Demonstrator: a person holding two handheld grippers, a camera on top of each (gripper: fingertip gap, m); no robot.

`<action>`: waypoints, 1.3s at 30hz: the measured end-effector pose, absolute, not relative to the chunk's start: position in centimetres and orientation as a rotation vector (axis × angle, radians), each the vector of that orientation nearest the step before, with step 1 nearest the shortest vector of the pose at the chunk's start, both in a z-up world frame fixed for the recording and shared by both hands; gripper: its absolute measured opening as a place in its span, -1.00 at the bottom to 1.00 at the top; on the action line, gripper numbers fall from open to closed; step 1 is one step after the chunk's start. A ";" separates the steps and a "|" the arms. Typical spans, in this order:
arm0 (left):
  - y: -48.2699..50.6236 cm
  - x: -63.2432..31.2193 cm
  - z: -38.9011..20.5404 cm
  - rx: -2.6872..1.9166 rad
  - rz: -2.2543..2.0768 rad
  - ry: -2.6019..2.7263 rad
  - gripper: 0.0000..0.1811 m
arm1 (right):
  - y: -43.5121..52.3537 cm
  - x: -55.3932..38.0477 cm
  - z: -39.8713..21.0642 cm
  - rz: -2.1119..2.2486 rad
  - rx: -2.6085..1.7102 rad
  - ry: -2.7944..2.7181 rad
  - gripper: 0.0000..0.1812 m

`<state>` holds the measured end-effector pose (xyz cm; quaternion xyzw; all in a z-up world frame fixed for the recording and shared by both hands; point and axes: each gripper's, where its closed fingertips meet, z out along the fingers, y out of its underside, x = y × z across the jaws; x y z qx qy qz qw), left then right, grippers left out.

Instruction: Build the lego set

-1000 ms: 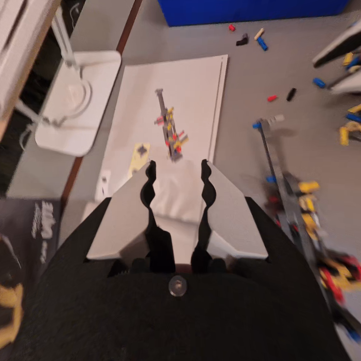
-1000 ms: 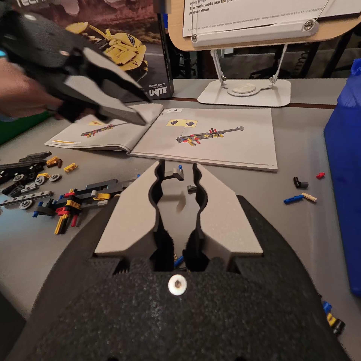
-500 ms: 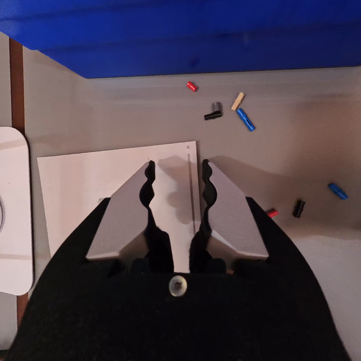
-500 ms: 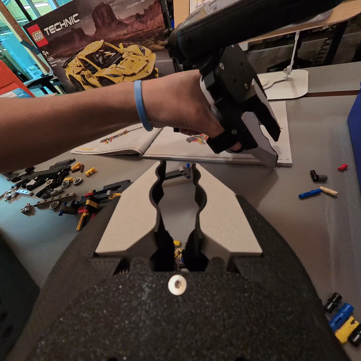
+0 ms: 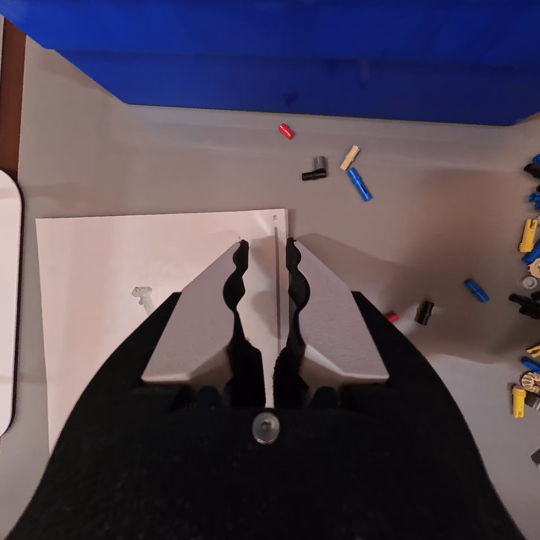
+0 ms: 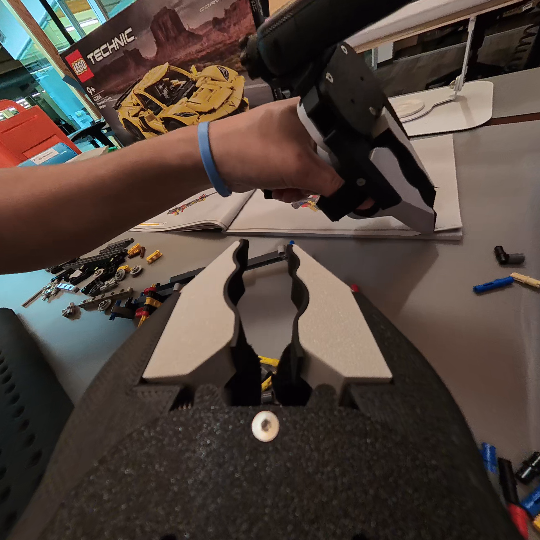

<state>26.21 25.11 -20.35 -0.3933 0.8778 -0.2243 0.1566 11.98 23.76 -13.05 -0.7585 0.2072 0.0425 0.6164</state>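
- The left claw [image 5: 267, 241] points down at the open white instruction booklet [image 5: 146, 263], its jaws parted with nothing between them; the tips stand at the page's 3 o'clock edge. In the right wrist view its tips [image 6: 429, 225] look to be touching or just above the page corner, I cannot tell which.
- The right claw [image 6: 267, 247] is also spread and empty, low over the grey counter [image 6: 438, 306].
- The task's thing, the long dark grey lego beam assembly with red, yellow and blue pins [image 6: 163, 292], lies on the counter at 9 o'clock of the right claw; its thin grey end runs behind both fingers, so how it ends is hidden, and its near part is covered by the claw's body.
- The hand [image 6: 271, 152] holding the left claw, with a blue wristband [image 6: 211, 159], covers most of the booklet's printed diagram.
- Loose dark beams and small grey wheels [image 6: 96, 274] at 9 o'clock are too small to sort out.
- A blue pin [image 5: 358, 184], a tan pin [image 5: 349, 157], a black-and-grey elbow connector [image 5: 315, 171] and a small red bush [image 5: 285, 131] sit near one another at 1 o'clock of the booklet.
- A blue bin wall [image 5: 292, 52] fills 12 o'clock, cut off by the frame.
- A yellow-car lego box [image 6: 163, 79] stands behind; a white stand base [image 6: 444, 108] lies at 1 o'clock, its top out of frame.
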 end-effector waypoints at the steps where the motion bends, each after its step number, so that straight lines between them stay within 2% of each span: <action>1: 25.2 26.2 -20.3 -1.132 -0.644 2.507 -0.75 | 23.8 12.0 -13.0 0.100 -1.746 0.476 -0.72; 4: 25.4 26.2 -20.0 -1.152 -0.653 2.485 -0.93 | 23.8 11.9 -13.1 0.098 -1.749 0.474 -0.72; 18: 25.0 26.2 -20.3 -1.179 -0.784 2.460 -1.00 | 23.3 13.2 -13.7 0.004 -1.773 0.525 -0.71; 21: 25.2 26.1 -19.9 -1.191 -0.844 2.432 -1.00 | 22.3 16.2 -14.3 -0.198 -1.825 0.606 -0.63; 24: 25.7 26.1 -19.5 -1.231 -0.924 2.384 -1.00 | 22.3 19.2 -15.5 -0.352 -1.936 0.665 -0.41; 30: 25.8 25.7 -18.5 -1.181 -1.056 2.379 -1.00 | 24.1 22.6 -17.5 -0.239 -2.084 0.775 -0.38; 31: 25.6 25.6 -18.7 -1.118 -1.034 2.423 -0.99 | 24.0 22.9 -17.1 -0.246 -2.061 0.774 -0.40; 32: 25.5 25.7 -19.1 -1.044 -0.977 2.464 -0.88 | 23.8 23.0 -17.0 -0.258 -2.042 0.777 -0.42; 33: 25.6 26.3 -19.5 -0.985 -0.904 2.460 -0.64 | 23.6 23.0 -17.1 -0.257 -2.035 0.783 -0.42; 34: 25.6 26.7 -20.0 -0.945 -0.847 2.464 -0.47 | 23.5 22.8 -17.2 -0.243 -2.026 0.783 -0.43; 39: 24.3 27.4 -20.8 -0.938 -0.791 2.472 -0.57 | 22.5 22.1 -17.3 -0.285 -1.997 0.769 -0.50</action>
